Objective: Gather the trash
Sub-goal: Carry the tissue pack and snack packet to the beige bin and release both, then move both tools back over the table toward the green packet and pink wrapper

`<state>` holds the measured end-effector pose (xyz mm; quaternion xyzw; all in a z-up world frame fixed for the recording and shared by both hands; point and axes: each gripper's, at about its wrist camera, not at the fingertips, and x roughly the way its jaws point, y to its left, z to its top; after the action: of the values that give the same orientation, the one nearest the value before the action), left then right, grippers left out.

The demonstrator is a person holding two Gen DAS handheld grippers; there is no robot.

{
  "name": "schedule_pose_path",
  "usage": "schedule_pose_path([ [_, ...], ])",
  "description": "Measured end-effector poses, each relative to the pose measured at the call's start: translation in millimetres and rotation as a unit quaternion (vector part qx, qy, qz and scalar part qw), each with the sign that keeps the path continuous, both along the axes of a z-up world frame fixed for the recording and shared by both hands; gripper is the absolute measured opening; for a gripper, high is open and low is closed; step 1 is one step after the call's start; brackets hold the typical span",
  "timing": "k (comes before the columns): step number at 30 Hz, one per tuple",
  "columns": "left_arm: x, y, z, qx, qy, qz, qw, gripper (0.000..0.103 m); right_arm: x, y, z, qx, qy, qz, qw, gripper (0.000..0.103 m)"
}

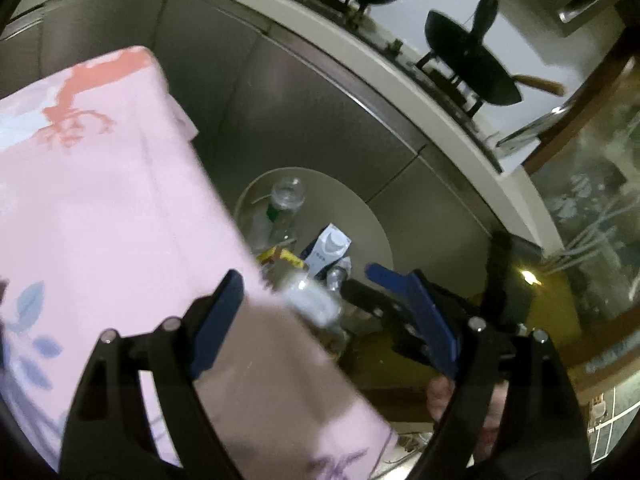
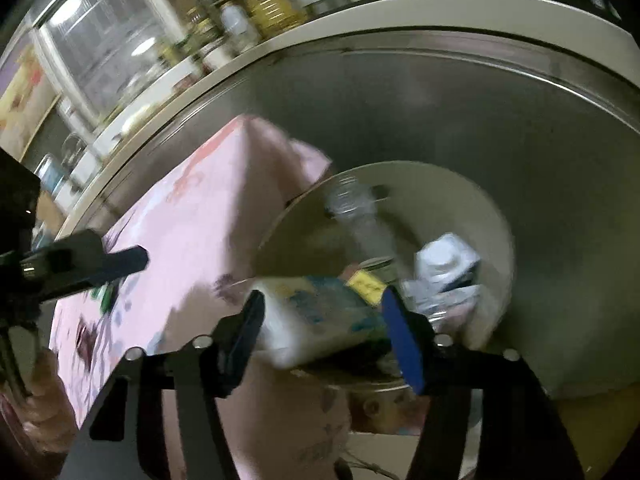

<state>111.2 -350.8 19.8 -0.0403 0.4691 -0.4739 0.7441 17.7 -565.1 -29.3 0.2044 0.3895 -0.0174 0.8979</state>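
The right gripper [image 2: 320, 328] squeezed a white carton with blue and yellow pictures [image 2: 320, 312], held right over the round cream trash bin [image 2: 496, 216] ahead so it could drop in. The left gripper [image 1: 304, 300] was wide apart and held nothing, waiting beside the table's pink flowered cloth [image 1: 100, 200].

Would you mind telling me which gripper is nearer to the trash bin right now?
Right. The right gripper holds a blurred carton at the trash bin rim, over its opening. The left gripper sits farther back, open, above the pink tablecloth edge.
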Motion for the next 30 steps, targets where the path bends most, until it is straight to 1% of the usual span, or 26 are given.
schedule_pose_path([
  [2,-3.6,21.8,1.2,0.0,-0.009,0.01,0.9999,0.08,10.0,13.5,-4.0,-0.035,0.022,0.014,0.999,0.054],
  [3,-5.5,37.8,0.5,0.002,-0.014,0.019,0.9997,0.08,18.0,16.8,-9.5,-0.067,0.042,0.006,0.997,0.054],
  [5,-6.6,58.2,-2.6,0.007,-0.019,0.034,0.9992,0.08,33.1,14.9,-22.6,-0.107,0.068,-0.011,0.992,0.054],
  [6,-6.8,66.6,-4.5,0.01,-0.019,0.041,0.9989,0.08,39.3,10.6,-31.4,-0.098,0.081,-0.018,0.992,0.054],
  [7,-6.0,78.4,-6.9,0.013,-0.016,0.052,0.9984,0.08,46.5,5.4,-41.2,-0.078,0.095,-0.026,0.992,0.054],
  [9,-4.2,98.6,-9.5,0.016,-0.008,0.067,0.9976,0.08,49.8,4.0,-46.8,-0.068,0.099,-0.034,0.992,0.054],
  [11,-4.1,114.6,-9.0,0.014,-0.007,0.076,0.997,0.08,45.5,4.9,-41.2,-0.044,0.087,-0.033,0.995,0.054],
  [12,-4.2,126.2,-6.6,0.011,-0.011,0.084,0.9964,0.08,40.3,6.8,-32.7,-0.043,0.078,-0.033,0.996,0.054],
  [18,-6.0,185.7,5.3,-0.011,-0.032,0.129,0.9911,0.08,6.1,19.8,24.5,-0.063,0.016,-0.021,0.998,0.054],
  [19,-5.9,194.9,7.0,-0.014,-0.034,0.136,0.9901,0.08,2.7,21.0,31.7,-0.07,0.008,-0.019,0.997,0.054],
  [22,-5.6,228.0,12.5,-0.026,-0.041,0.162,0.9856,0.08,-8.9,31.7,53.3,-0.07,-0.015,-0.02,0.997,0.054],
  [24,-5.3,249.1,16.1,-0.029,-0.047,0.182,0.9818,0.08,-10.0,42.0,62.3,-0.064,-0.028,-0.011,0.997,0.054],
  [26,-5.3,274.8,19.0,-0.026,-0.056,0.207,0.9764,0.08,-12.3,64.5,69.8,-0.055,-0.044,0.009,0.997,0.054],
  [28,-6.1,296.4,18.7,-0.021,-0.063,0.228,0.9715,0.08,-5.6,84.3,71.6,-0.045,-0.051,0.026,0.997,0.054],
  [30,-7.0,311.6,16.3,-0.013,-0.065,0.245,0.9673,0.08,0.4,108.8,66.9,-0.021,-0.053,0.046,0.997,0.054],
])
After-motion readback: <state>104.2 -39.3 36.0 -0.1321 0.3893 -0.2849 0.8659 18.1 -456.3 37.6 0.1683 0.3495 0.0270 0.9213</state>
